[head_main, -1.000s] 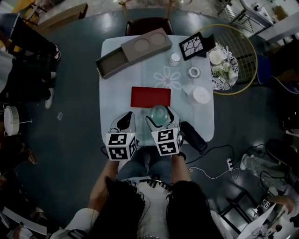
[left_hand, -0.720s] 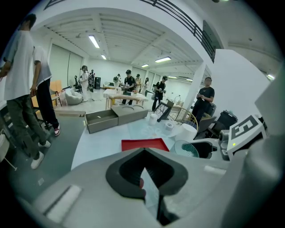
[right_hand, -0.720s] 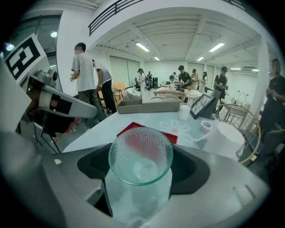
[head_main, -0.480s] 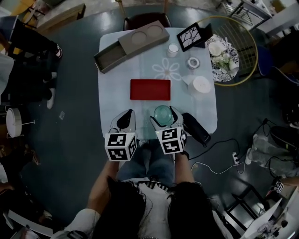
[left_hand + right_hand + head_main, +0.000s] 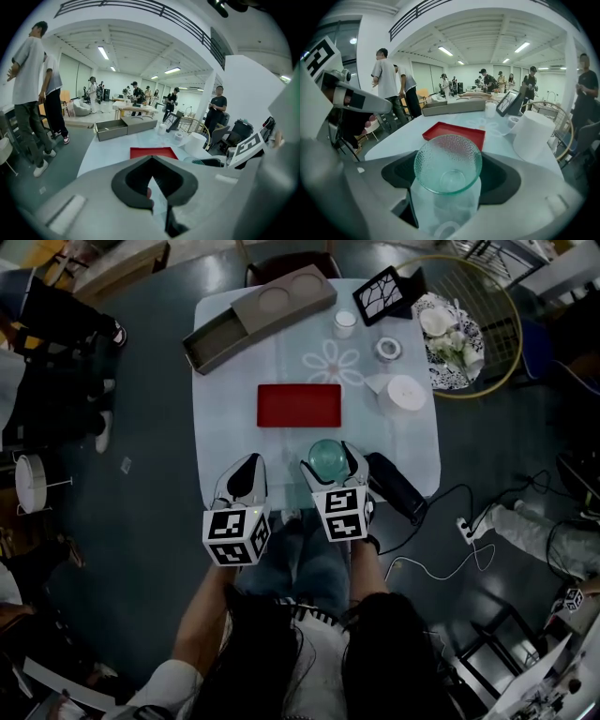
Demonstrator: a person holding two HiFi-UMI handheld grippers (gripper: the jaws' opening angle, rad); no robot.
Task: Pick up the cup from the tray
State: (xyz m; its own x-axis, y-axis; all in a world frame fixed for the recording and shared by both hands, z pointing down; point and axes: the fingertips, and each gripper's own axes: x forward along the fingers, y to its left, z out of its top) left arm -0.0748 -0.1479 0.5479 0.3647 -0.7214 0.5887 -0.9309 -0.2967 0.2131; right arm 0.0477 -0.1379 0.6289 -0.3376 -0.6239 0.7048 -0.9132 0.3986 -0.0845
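1. Near the near edge of the desk (image 5: 225, 427), the right hand-held gripper (image 5: 330, 463) is clenched on the cup (image 5: 448, 163), a clear, dimpled glass with a greenish tint.
2. The cup sits between both jaws. The right gripper view looks down past its rim to its base.
3. The red tray (image 5: 299, 405) lies around the middle of the desk, beyond the cup and apart from it, with nothing on it. The pickup therefore looks essentially done, and the step in hand is holding the cup securely.
4. The left hand-held gripper (image 5: 246, 469) hovers just beside the right one, over the same near edge. Its jaws are drawn together on nothing.
5. To do this well, the person should apply steady, moderate pressure. Glass is smooth and rigid, so too little grip lets it slide and a sudden squeeze could pop it out.
6. The cup should stay level, with the wrist moving slowly and without twisting.
7. Its path should stay clear of the white roll (image 5: 405, 392) toward the right edge and the black object (image 5: 397, 489) by the near right corner.
8. The left hand-held gripper is best kept off to its own side so the two do not knock together.
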